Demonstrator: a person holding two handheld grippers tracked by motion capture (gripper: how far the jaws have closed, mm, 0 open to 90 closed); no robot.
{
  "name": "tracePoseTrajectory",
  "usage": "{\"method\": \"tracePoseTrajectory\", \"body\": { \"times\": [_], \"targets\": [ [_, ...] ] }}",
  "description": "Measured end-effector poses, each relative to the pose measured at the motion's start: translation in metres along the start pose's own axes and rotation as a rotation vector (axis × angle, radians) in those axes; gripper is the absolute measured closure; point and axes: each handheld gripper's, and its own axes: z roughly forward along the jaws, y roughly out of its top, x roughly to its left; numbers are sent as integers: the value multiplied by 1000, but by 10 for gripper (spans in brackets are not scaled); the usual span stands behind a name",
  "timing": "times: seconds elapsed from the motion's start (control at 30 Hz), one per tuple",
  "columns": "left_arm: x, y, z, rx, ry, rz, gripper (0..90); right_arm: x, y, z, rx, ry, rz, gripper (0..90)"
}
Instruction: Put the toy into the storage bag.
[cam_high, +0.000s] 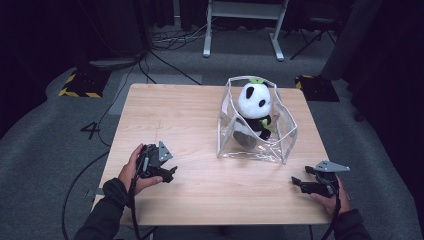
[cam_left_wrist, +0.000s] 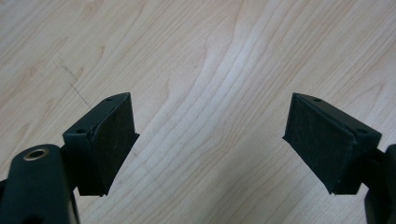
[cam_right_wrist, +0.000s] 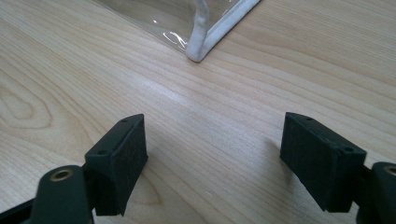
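A black-and-white plush panda (cam_high: 256, 104) sits upright inside a clear plastic bag with white piping (cam_high: 286, 136) at the middle right of the wooden table (cam_high: 170, 115). My left gripper (cam_high: 172, 173) rests low at the front left of the table, open, with bare wood between its jaws (cam_left_wrist: 210, 135). My right gripper (cam_high: 299, 178) lies near the front right edge, open too and holding nothing (cam_right_wrist: 212, 154). In the right gripper view a corner of the bag (cam_right_wrist: 201, 35) lies just beyond the jaws.
Grey carpet surrounds the table. Cables run across the floor at the back left, near a yellow-and-black striped plate (cam_high: 82, 82). A white desk frame (cam_high: 243, 27) stands behind the table. A cable trails from the left gripper off the front edge.
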Motion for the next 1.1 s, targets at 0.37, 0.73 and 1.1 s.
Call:
{"method": "tracePoseTrajectory", "body": {
  "times": [0.37,0.73,1.1],
  "targets": [
    [1,-14,7,21,-4,-14,164,0,0,0,1,1,0,228],
    [3,-30,14,43,-4,-28,163,0,0,0,1,0,0,228],
    [5,-48,18,43,-6,-63,163,0,0,0,0,0,0,228]
  ]
}}
